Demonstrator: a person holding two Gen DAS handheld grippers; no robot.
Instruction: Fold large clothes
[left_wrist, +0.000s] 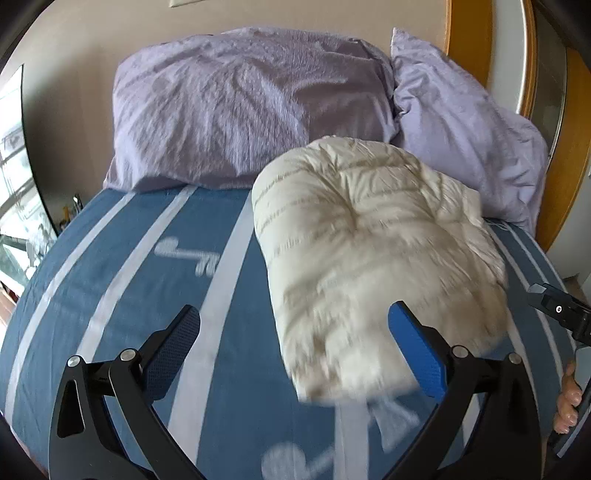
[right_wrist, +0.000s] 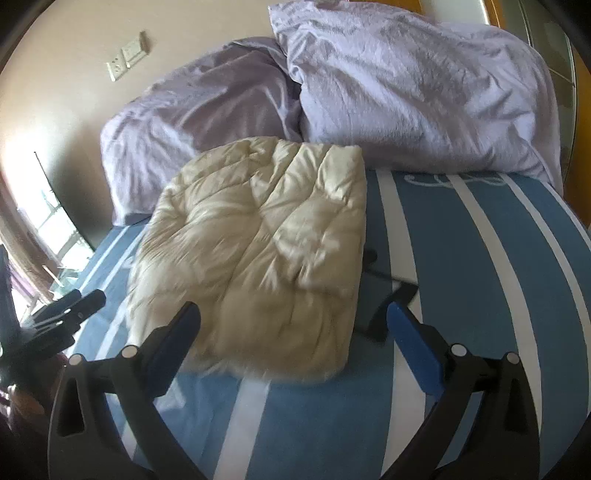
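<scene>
A cream quilted puffer garment lies folded into a thick rectangle on the blue striped bed cover. It also shows in the right wrist view. My left gripper is open and empty, its right finger just beside the garment's near end. My right gripper is open and empty, its left finger over the garment's near edge. The right gripper's body shows at the right edge of the left wrist view. The left gripper shows at the left edge of the right wrist view.
Two lilac pillows lean against the beige wall at the head of the bed. They also show in the right wrist view. A window is at the left. A wooden frame stands at the right.
</scene>
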